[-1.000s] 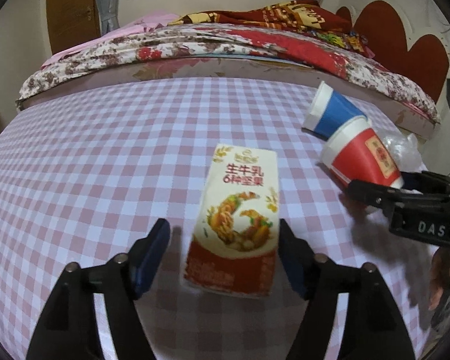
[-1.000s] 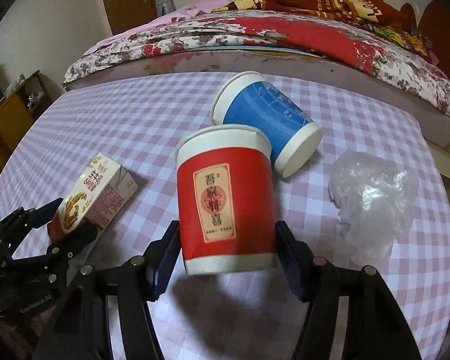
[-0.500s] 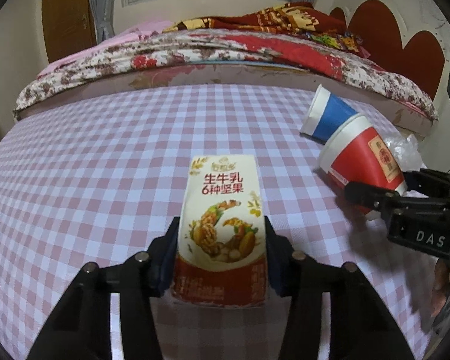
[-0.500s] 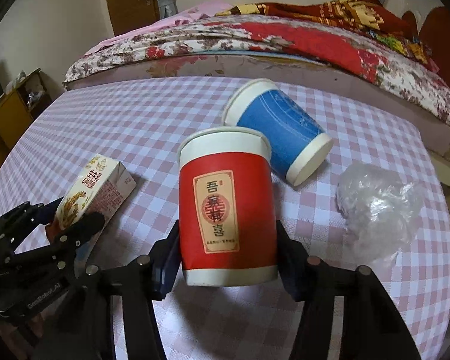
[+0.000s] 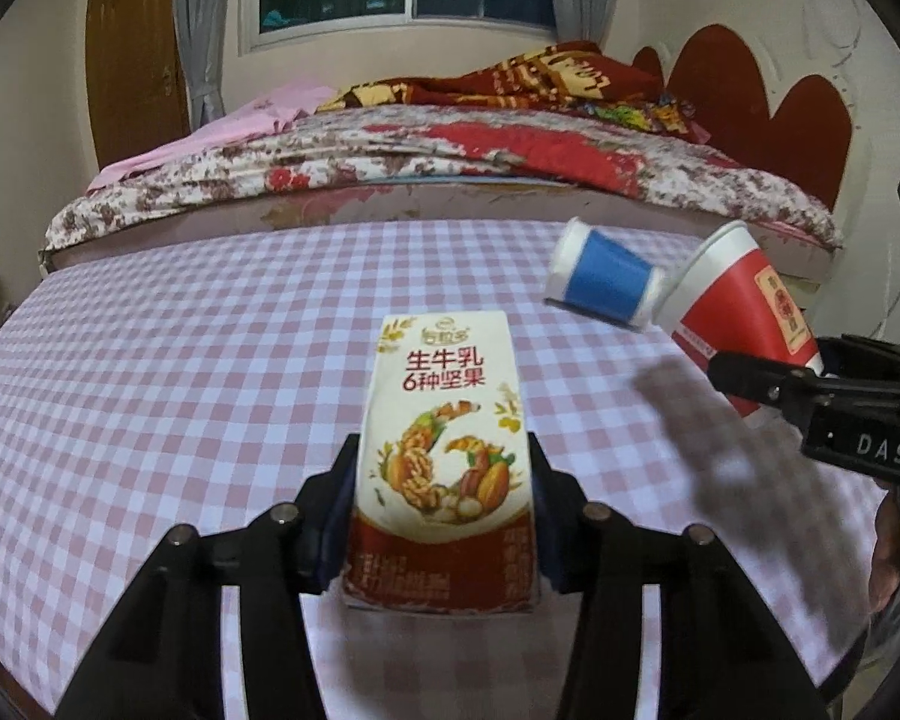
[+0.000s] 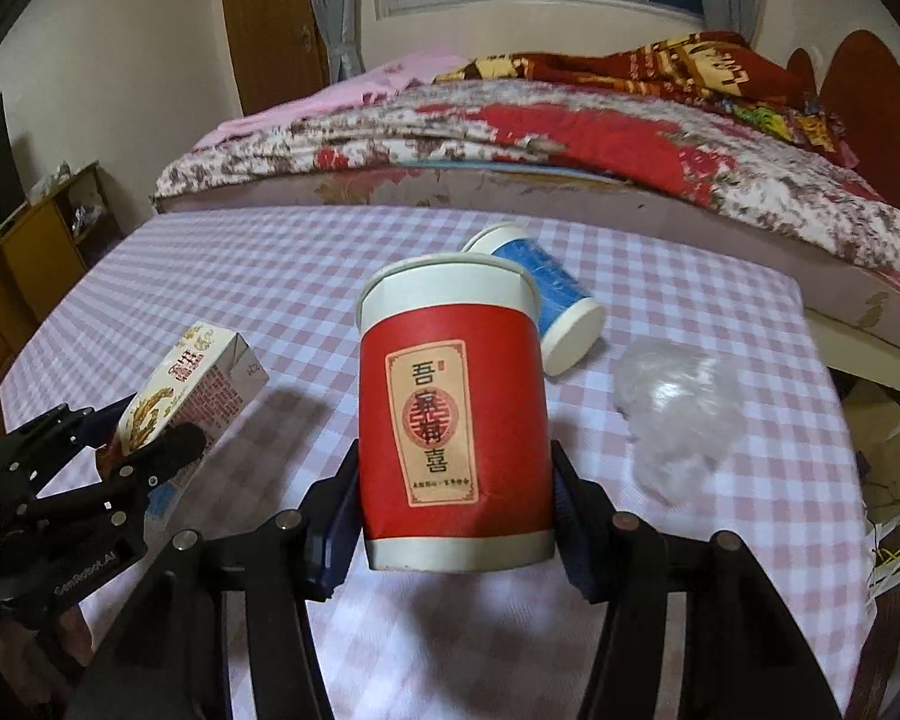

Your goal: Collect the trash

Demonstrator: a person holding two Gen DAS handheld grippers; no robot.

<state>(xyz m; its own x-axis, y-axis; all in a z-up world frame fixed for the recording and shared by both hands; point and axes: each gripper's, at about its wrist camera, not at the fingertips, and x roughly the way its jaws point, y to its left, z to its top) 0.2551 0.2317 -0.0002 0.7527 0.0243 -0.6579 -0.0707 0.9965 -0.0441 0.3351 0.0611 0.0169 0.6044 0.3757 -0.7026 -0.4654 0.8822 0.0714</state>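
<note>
Both loads are now up off the counter (image 5: 150,360) since a second ago. My left claw (image 5: 441,516) pinches the milk carton (image 5: 444,438) low at its base; my right claw (image 6: 453,498) pinches the red paper cup (image 6: 450,414) near its bottom. Risks: carton tipping forward out of the low grip, cup crushing. Blue paper cup (image 6: 546,294) and plastic wrap (image 6: 678,408) lie uncollected.

Black linkage arms, silver rivets, blue-padded jaws, seemingly rubber.

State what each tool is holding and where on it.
Left tool: milk carton, gripped across its lower side faces. Right tool: red paper cup, gripped across its lower wall.
</note>
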